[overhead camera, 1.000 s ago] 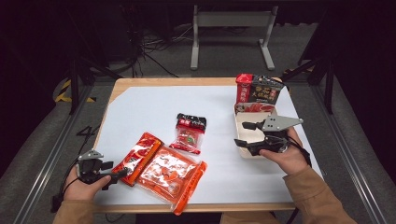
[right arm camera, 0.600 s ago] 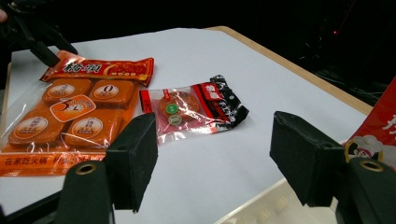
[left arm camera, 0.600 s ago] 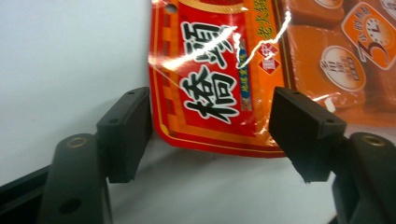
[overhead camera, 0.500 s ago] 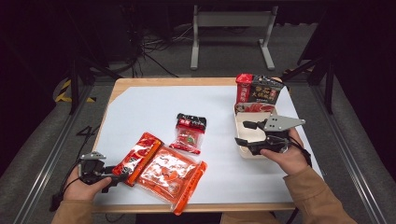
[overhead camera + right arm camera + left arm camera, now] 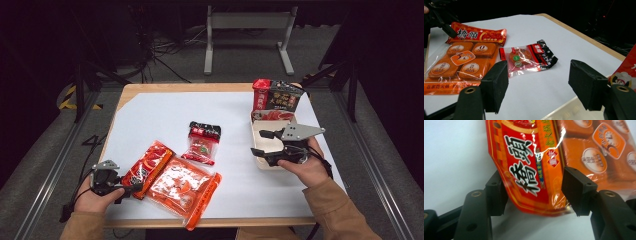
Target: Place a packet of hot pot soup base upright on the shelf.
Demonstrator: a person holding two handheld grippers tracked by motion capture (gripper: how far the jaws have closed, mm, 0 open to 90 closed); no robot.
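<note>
The left gripper (image 5: 131, 187) has the near end of the long red packet (image 5: 529, 167) between its two black jaws. The jaws have just been closing in, but they do not pinch yet — one black pad sits at each side of the packet's end, with a little room to spare, so nothing is grasped. The packet lies flat on the white table (image 5: 150, 115), and it stretches straight away from the jaws.

Just to one side of the jaws lies the big orange bag (image 5: 599, 147) with four square blocks in it. Its clear edge touches the red packet and comes right up to one pad. That is the risk: if the jaws squeeze now, that pad could catch the orange bag too, and both would lift together. The red packet is shiny and thin, so the pads could also slip off its end or just crumple it.

The right gripper (image 5: 537, 85) hangs with its jaws wide apart and holds nothing. It hovers over the white tray (image 5: 265, 137), with the small black-and-red packet (image 5: 529, 56) ahead of it. It is well apart from the left one, so no bump is likely there.
</note>
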